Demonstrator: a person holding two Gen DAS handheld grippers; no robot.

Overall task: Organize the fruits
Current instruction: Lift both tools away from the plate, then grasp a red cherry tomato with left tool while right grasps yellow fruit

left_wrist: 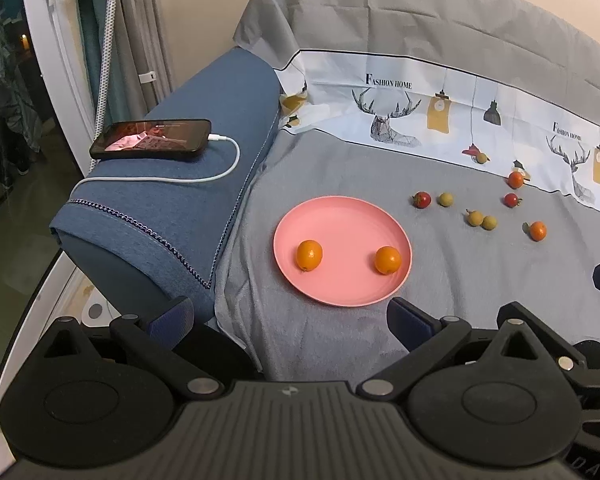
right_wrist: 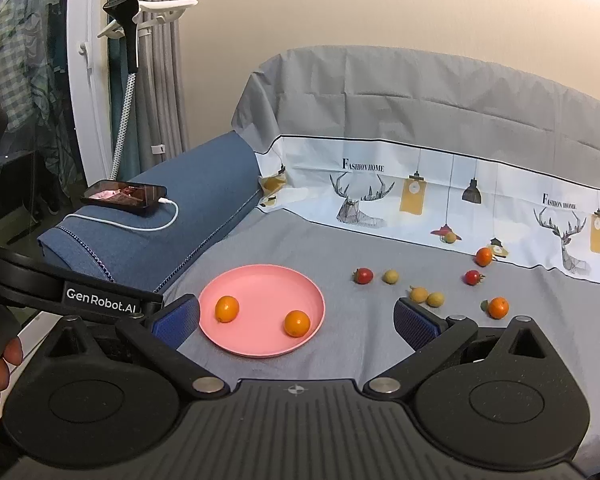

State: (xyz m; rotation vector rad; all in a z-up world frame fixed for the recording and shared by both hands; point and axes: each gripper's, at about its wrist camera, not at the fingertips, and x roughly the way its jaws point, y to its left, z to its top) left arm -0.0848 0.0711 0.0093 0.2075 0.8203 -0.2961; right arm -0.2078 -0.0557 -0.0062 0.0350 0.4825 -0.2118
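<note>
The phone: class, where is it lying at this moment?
In both wrist views the phone lies at the left, flat on the blue padded armrest, its white charging cable plugged in, up and left of the pink plate.

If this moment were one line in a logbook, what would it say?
left gripper: open, empty | right gripper: open, empty | pink plate: two orange fruits | cloth: other small fruits loose

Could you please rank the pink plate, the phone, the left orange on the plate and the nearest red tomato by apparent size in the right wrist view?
1. Pink plate
2. Phone, though it lies farther away
3. Left orange
4. Red tomato
</note>
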